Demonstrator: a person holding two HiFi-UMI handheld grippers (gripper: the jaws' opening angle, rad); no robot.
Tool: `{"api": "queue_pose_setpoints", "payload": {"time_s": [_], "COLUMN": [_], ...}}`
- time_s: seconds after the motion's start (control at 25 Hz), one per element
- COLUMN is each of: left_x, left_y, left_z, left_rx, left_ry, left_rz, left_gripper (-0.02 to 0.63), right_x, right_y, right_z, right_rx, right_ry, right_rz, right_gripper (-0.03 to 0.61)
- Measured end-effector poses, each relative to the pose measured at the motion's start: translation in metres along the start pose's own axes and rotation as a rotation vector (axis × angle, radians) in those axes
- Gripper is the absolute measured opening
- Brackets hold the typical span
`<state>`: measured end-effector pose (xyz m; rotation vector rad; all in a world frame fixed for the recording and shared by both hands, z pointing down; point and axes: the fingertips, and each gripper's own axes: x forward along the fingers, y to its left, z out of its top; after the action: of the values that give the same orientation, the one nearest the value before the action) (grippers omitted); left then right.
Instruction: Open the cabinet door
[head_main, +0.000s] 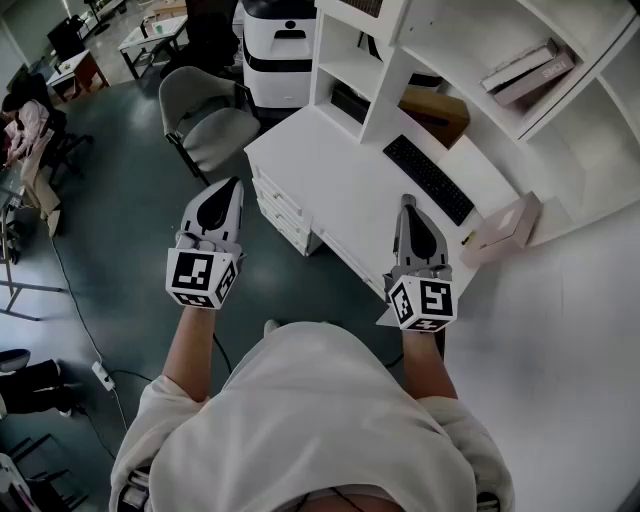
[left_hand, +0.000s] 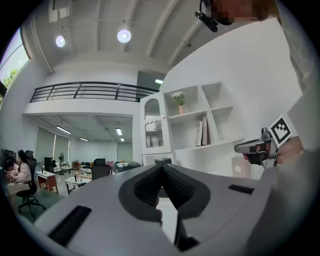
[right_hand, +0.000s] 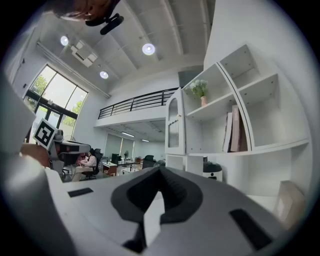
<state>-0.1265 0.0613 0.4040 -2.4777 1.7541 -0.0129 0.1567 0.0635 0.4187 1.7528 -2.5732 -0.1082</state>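
Open-plan office with a dark floor, seen from above: a person holds two tools level before a white worktop (head_main: 330, 185).

Left of centre, the left hand-held gripper (head_main: 228, 186) hangs over the floor. Right of centre, the right hand-held gripper (head_main: 407, 202) is at the worktop's near edge. Each has its jaws pressed together, with nothing between them. The cabinet door (left_hand: 152, 127), tall, glazed and arched, looks closed at the middle of the left gripper view, well apart from both tools. A black keyboard (head_main: 428, 178) and a pinkish box (head_main: 505, 230) lie on the worktop toward the right.
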Motion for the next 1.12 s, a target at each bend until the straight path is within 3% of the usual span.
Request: {"api": "queue_pose_setpoints", "payload": {"time_s": [0.48, 1.12], "left_x": [0.009, 0.023], "left_y": [-0.002, -0.03], "left_z": [-0.007, -0.013], "left_rx": [-0.004, -0.005], "left_ry": [0.018, 0.032], "left_rz": [-0.008, 0.062], "left_gripper": [-0.002, -0.002], "right_x": [0.008, 0.019], "right_y": [-0.003, -0.027], "right_z": [-0.001, -0.023], "right_rx": [-0.005, -0.005], "right_ry": [-0.005, 0.027], "right_rz": [0.004, 0.117], "right_gripper": [0.003, 0.003]}}
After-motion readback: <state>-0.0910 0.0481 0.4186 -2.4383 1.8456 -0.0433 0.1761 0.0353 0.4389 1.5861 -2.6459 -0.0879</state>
